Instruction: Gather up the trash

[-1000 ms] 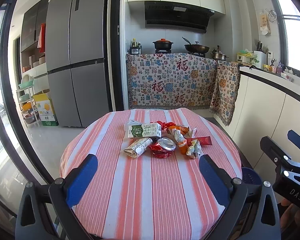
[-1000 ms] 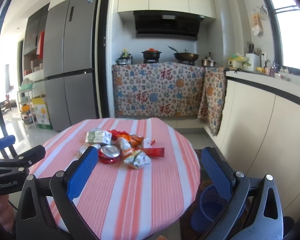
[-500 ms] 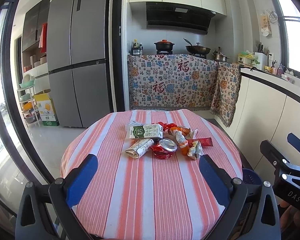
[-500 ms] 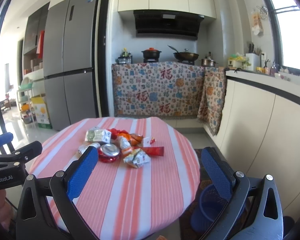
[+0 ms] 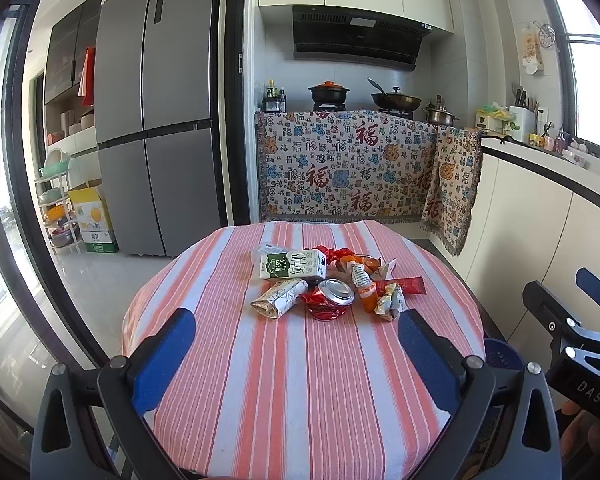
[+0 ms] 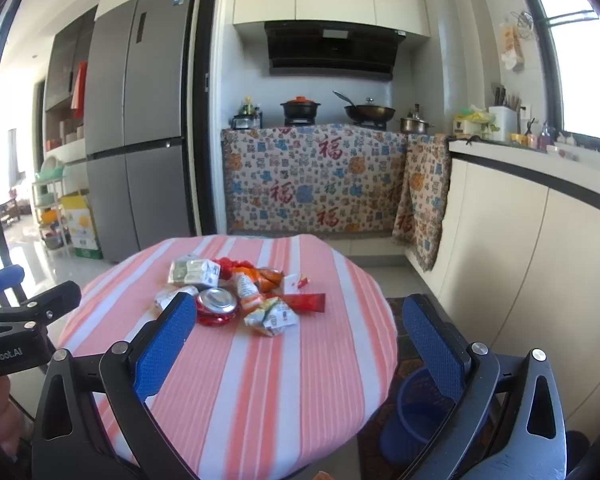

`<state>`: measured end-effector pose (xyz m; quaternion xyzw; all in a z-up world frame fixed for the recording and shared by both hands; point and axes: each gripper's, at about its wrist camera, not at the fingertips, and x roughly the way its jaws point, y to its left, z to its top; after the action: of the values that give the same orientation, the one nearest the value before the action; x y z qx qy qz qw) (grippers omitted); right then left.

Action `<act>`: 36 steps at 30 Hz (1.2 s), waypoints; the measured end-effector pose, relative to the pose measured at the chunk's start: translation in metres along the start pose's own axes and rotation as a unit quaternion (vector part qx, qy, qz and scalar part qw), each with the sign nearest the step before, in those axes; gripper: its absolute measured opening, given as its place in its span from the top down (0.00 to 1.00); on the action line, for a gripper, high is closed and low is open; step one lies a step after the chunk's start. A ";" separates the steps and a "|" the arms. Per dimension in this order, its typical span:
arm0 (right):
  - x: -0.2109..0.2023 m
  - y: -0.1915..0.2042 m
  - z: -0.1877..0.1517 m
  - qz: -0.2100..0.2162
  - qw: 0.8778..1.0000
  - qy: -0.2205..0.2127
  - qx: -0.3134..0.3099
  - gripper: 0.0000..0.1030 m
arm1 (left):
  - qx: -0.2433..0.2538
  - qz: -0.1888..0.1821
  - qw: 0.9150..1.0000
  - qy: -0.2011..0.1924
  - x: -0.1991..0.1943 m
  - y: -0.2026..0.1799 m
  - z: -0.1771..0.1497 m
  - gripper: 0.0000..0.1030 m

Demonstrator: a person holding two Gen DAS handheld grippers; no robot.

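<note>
Little has shifted over the past second: the right gripper has edged slightly closer to the round table, so the litter sits a touch lower and nearer in its view, while the left gripper holds almost the same framing as before. Both grippers hang over the near edge of the striped cloth, jaws spread wide and holding nothing, blue pads well apart.

The trash lies in a loose heap near the table's middle. A green-and-white milk carton lies on its side at the back. In front of it sit a crumpled paper wrapper to the left, a crushed red can in the centre, and a crumpled snack packet to the right, with a flat red sachet just beyond it. Orange and red wrappers fill the gaps between.

A blue bin stands on the floor beside the table's right edge.
</note>
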<state>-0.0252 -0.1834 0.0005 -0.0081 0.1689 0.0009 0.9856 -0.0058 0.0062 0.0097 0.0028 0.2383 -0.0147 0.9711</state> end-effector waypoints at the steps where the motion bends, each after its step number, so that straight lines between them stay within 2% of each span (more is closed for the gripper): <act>1: 0.000 0.000 0.000 0.000 1.000 0.000 0.000 0.00 | 0.000 0.000 1.000 -0.001 0.000 0.000 0.000 0.00; 36: -0.004 -0.002 0.006 -0.009 1.000 -0.008 0.001 0.00 | -0.003 0.002 1.000 -0.004 -0.001 0.003 0.000 0.00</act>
<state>-0.0274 -0.1854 0.0076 -0.0090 0.1605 -0.0079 0.9870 -0.0072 0.0094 0.0099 -0.0001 0.2345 -0.0118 0.9720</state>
